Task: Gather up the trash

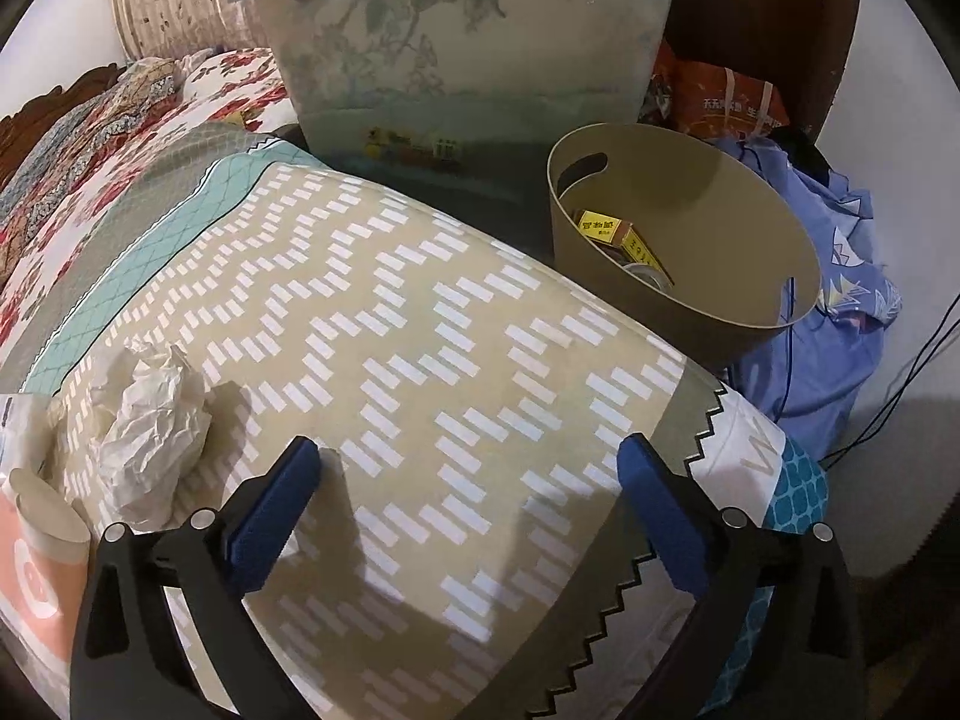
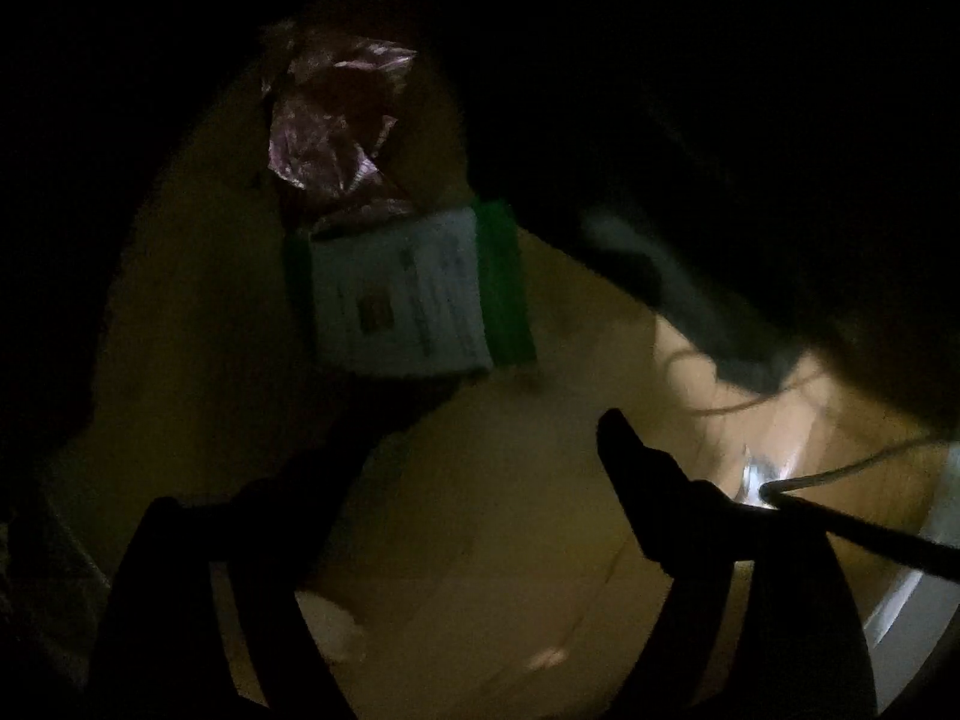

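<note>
Left wrist view: evenly lit, sharp; soft shadows fall lower right of objects; strong fisheye bending and black vignette at corners. Right wrist view: very dim, motion-blurred; one glare spot at lower right; edges black.

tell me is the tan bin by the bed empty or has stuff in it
Not empty. The tan bin stands upright, and yellow boxes lie at its bottom.

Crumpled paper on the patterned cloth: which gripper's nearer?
Left. The left gripper hangs open over the cloth with the crumpled paper just off its left finger. The right wrist view shows only a dark bin interior, no paper.
</note>
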### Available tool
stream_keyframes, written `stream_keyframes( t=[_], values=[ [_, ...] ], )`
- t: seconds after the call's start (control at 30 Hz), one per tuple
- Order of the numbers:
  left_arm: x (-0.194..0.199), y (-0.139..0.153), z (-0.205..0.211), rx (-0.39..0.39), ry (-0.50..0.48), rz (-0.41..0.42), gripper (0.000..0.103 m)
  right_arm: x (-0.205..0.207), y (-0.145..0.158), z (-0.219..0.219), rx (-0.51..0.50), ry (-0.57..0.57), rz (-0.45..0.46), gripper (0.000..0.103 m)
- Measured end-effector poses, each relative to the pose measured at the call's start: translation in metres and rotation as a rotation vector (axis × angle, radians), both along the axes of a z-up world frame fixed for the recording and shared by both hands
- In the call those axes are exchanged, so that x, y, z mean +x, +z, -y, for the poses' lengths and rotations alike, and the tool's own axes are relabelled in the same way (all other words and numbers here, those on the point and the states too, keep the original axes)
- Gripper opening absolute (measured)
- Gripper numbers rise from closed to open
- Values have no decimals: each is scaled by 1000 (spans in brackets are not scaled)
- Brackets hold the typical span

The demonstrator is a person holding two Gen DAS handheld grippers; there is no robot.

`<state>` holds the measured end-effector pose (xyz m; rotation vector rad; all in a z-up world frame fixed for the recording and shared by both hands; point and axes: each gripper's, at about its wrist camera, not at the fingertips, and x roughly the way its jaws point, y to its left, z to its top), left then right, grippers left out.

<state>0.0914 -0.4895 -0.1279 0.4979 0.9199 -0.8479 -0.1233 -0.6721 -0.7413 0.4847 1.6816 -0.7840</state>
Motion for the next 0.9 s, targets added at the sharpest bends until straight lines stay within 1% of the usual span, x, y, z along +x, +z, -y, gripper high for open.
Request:
stream_keyframes(
  t=[0.07, 0.13, 0.17, 0.2, 0.23, 0.27, 0.33, 0.37, 0.4, 0.43, 0.47, 0.5, 0.53, 0.57, 0.6, 0.67, 0.7, 0.77, 0.83, 0.9],
  values=[
    [1, 0, 0, 1, 1, 2, 95, 8, -10, -3, -4, 50, -6, 83],
    [1, -1, 0, 2, 3, 3, 95, 17, -18, -7, 18, 108, -27, 86],
    [1, -1, 1, 3, 5, 4, 95, 21, -22, -10, 4, 144, -53, 93],
    [1, -1, 1, 4, 6, 4, 95, 24, -21, -10, -38, 171, -57, 98],
    [1, -1, 2, 4, 7, 5, 95, 24, -22, -10, -50, 180, -68, 99],
    [1, -1, 2, 5, 7, 5, 95, 24, -22, -8, -43, 176, -58, 100],
    [1, -1, 2, 5, 7, 6, 95, 19, -21, -3, -14, 144, -32, 99],
    [1, -1, 2, 5, 8, 6, 95, 16, -21, 0, 8, 123, -16, 97],
    [1, -1, 3, 4, 8, 5, 95, 15, -20, 3, 24, 113, -1, 90],
    [1, -1, 2, 4, 7, 5, 95, 15, -18, 4, 55, 107, 23, 84],
    [1, -1, 2, 5, 7, 6, 95, 16, -15, 3, 84, 111, 49, 68],
    [1, -1, 2, 5, 7, 5, 95, 18, -12, -1, 138, 118, 96, 34],
    [1, -1, 2, 5, 7, 5, 95, 19, -11, -4, 188, 119, 132, 18],
    [1, -1, 2, 4, 7, 5, 95, 23, -12, -8, 209, 134, 124, 13],
    [2, -1, 3, 4, 6, 4, 95, 26, -12, -10, 227, 136, 115, 4],
    [2, -1, 2, 2, 5, 2, 95, 26, -12, -10, 276, 89, 130, 3],
    [1, -1, 2, 2, 5, 2, 95, 25, -8, -11, 276, 69, 146, 2],
    [1, -1, 3, 1, 5, 2, 95, 18, 3, -12, 296, -7, 200, 2],
    [2, -1, 2, 0, 5, 0, 95, 6, 18, -17, 313, -78, 259, 2],
    [2, 0, 1, -2, 4, -2, 95, -14, 45, -28, 338, -158, 344, 2]
  ],
)
